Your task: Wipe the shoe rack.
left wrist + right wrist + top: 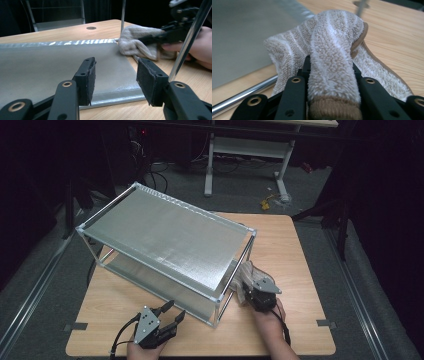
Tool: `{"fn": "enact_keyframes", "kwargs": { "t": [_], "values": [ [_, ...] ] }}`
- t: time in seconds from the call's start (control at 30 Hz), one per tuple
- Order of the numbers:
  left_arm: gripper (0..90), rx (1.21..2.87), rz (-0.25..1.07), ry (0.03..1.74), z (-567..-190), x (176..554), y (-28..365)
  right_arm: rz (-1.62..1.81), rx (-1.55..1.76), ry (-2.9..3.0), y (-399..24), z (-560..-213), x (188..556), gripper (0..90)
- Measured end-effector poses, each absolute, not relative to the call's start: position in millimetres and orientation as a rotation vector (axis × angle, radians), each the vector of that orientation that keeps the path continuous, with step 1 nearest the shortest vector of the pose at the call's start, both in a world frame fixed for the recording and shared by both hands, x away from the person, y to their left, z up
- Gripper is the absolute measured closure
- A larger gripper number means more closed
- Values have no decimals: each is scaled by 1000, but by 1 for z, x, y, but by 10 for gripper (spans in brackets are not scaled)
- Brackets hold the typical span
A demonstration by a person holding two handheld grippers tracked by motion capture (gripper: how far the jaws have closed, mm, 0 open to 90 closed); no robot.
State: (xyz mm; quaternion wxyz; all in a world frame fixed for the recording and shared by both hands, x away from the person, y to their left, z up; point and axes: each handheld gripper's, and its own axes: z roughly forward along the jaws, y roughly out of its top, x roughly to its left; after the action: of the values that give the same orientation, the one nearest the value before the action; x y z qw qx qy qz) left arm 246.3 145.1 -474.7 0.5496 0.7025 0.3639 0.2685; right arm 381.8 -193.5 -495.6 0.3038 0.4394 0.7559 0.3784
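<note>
High view: on the wooden bench (300,270) stands a metal rack (165,240) with two grey shelves, both shelves without any load. At the right near corner of the rack, right claw (248,287) closed on a striped beige towel (245,277), with the cloth bunched beside the corner post and at the edge of the lower shelf. Left claw (172,312) at the front edge of the bench, jaws apart, holding nothing, pointing toward the rack.

Left gripper view: left claw (115,75) half open, black pads with only air between them, just in front of the lower shelf (50,67). Farther off, the towel (137,41) lying over the far corner of that shelf, touching its edge, pinched by the other claw in a hand (197,50).

Right gripper view: right claw (332,82) clamped on a thick fold of the towel (329,50), the rest of the cloth spreading onto the bench (392,32) and toward the shelf.

Judgement: probably wiping of the lower shelf, only at the beginning; towel gripped and brought to the shelf corner, nearly the whole surface left to wipe.
</note>
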Motion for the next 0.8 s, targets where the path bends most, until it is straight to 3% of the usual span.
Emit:
{"fn": "enact_keyframes", "kwargs": {
  "t": [0.33, 0.8],
  "values": [
    [491, 1675, 626, 851, -476, 246, 142, 1028, 1195, 2022, -198, -495, 392, 684],
    [488, 1681, 614, 838, -476, 246, 137, 1193, 1085, 2182, -178, -496, 322, 669]
  ]
}}
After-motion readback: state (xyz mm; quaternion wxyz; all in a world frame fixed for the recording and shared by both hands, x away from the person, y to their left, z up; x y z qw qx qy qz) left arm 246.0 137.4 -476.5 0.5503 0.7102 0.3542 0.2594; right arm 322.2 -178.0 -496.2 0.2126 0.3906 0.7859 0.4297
